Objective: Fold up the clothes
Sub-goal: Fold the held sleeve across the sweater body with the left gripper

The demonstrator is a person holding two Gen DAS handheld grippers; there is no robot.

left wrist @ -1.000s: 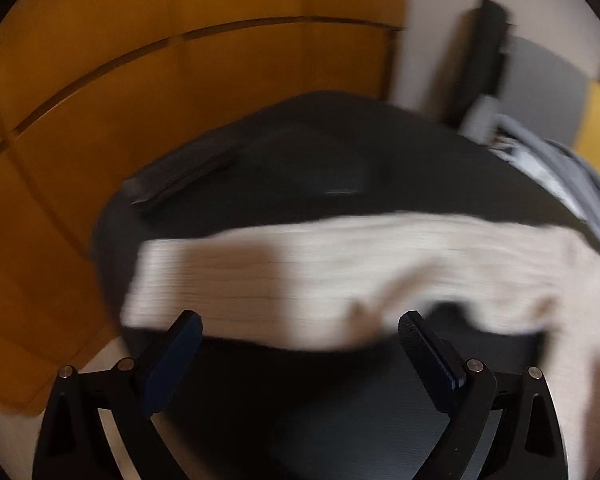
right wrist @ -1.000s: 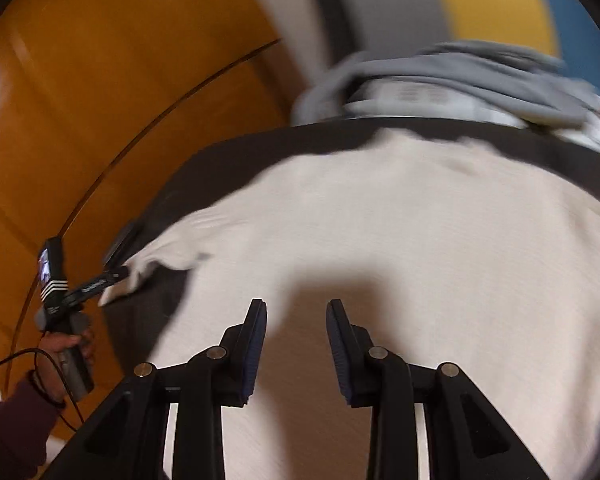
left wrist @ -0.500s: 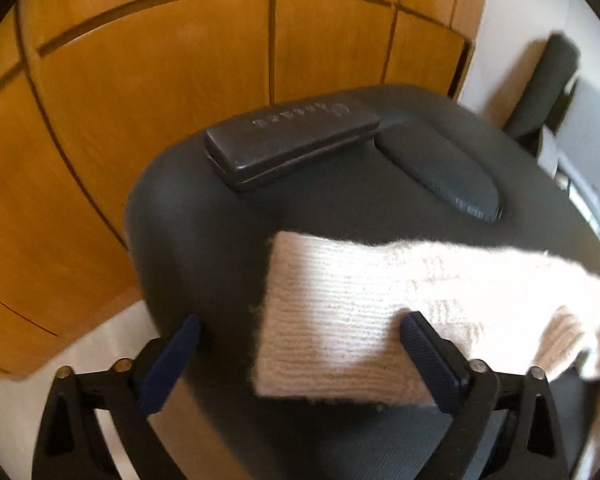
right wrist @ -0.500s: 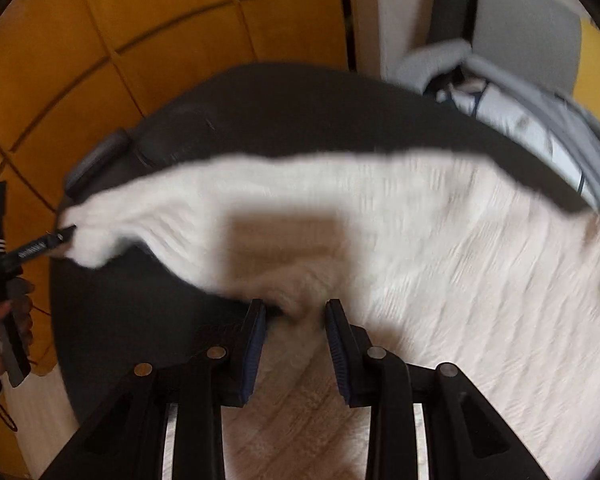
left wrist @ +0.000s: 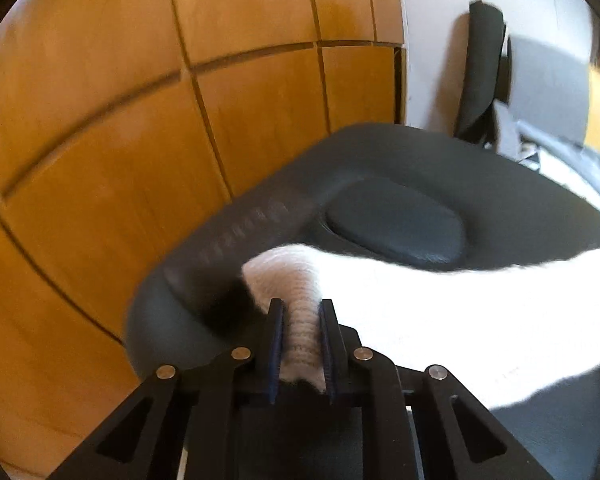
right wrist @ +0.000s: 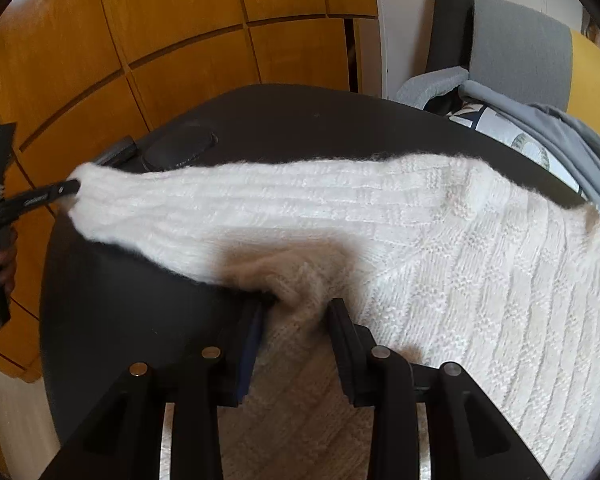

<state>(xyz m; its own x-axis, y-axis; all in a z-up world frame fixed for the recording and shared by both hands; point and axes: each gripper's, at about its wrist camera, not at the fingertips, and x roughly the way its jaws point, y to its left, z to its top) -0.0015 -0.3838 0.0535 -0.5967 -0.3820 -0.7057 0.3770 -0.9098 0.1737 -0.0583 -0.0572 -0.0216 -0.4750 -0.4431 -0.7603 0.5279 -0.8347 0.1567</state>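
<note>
A cream knitted sweater (right wrist: 420,240) lies spread over the round black table (right wrist: 120,300), one sleeve (left wrist: 440,312) stretched out to the left. My left gripper (left wrist: 300,304) is closing, and its pads pinch the cuff of that sleeve at the table's left edge. From the right wrist view, that left gripper (right wrist: 60,190) is at the sleeve's tip, with a hand (right wrist: 0,268) holding it. My right gripper (right wrist: 298,308) sits down on the sweater where the sleeve meets the body. Its jaws are opening slightly, with a bunched ridge of knit between them.
A black oval case (left wrist: 396,220) and a long black case (left wrist: 240,228) lie on the table beyond the cuff. A pile of grey and patterned clothes (right wrist: 560,140) rests at the far right edge, before a grey chair (right wrist: 516,48). Wooden wall panels (right wrist: 180,20) stand behind.
My left gripper went from wide open over the cuff to closed on it. My right gripper came down onto the sweater, and knit now bulges between its fingers. The sleeve is pulled straighter.
</note>
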